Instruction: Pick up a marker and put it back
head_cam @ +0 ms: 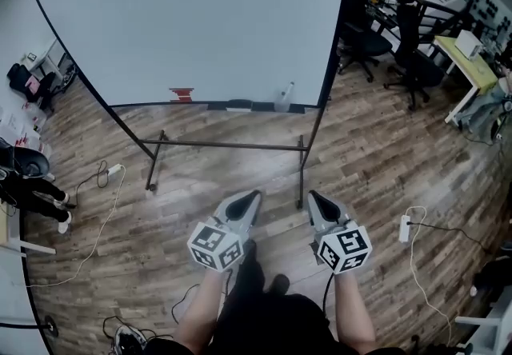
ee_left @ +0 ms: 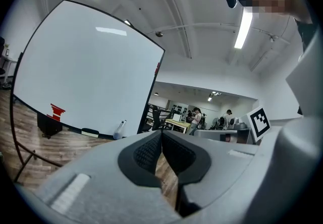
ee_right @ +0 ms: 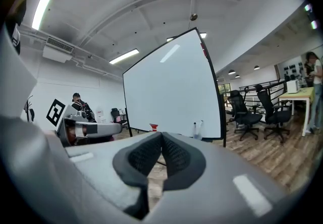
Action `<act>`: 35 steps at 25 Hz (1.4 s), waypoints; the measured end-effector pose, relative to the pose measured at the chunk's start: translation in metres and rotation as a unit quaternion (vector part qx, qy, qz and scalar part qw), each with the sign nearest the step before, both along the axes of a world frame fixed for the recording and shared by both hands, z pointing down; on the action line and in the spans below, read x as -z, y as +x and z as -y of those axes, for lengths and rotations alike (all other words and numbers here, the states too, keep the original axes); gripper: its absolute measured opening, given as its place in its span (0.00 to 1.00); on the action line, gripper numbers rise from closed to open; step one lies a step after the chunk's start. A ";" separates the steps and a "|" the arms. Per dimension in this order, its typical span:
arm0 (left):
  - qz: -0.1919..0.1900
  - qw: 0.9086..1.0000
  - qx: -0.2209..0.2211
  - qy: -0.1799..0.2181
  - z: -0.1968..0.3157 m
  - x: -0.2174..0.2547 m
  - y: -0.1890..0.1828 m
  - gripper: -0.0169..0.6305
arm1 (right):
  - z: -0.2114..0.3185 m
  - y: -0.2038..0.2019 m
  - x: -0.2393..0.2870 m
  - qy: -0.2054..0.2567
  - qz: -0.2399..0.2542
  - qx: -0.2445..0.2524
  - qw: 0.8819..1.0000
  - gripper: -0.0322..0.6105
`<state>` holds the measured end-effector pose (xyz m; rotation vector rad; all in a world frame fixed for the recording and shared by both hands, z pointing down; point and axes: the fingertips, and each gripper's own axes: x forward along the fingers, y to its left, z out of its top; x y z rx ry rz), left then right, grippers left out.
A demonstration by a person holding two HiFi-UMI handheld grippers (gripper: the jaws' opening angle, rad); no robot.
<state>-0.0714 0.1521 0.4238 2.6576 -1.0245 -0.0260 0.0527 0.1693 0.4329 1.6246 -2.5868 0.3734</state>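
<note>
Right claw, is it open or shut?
Shut and empty: the right claw has its tips touching, with nothing between them.

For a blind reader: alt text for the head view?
The grey left gripper and right gripper, both shut and empty, point at a white whiteboard on a wooden floor; its ledge holds a red object, dark eraser and clear bottle.

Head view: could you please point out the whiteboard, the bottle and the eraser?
whiteboard (head_cam: 192, 25), head view, middle of its face
bottle (head_cam: 285, 97), head view, its body
eraser (head_cam: 238, 105), head view, its top
</note>
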 end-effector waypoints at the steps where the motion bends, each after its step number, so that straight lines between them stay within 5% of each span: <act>1: -0.001 1.000 -0.004 0.003 0.009 0.004 -0.001 0.04 | 0.008 -0.001 0.003 0.001 0.000 -0.003 1.000 0.05; 16: -0.016 0.998 -0.067 0.001 0.133 0.004 -0.029 0.04 | 0.130 -0.033 0.008 -0.012 -0.006 -0.057 0.998 0.05; 35: -0.006 0.992 -0.118 -0.038 0.202 -0.029 -0.022 0.04 | 0.192 -0.042 -0.035 -0.070 -0.001 -0.077 0.995 0.05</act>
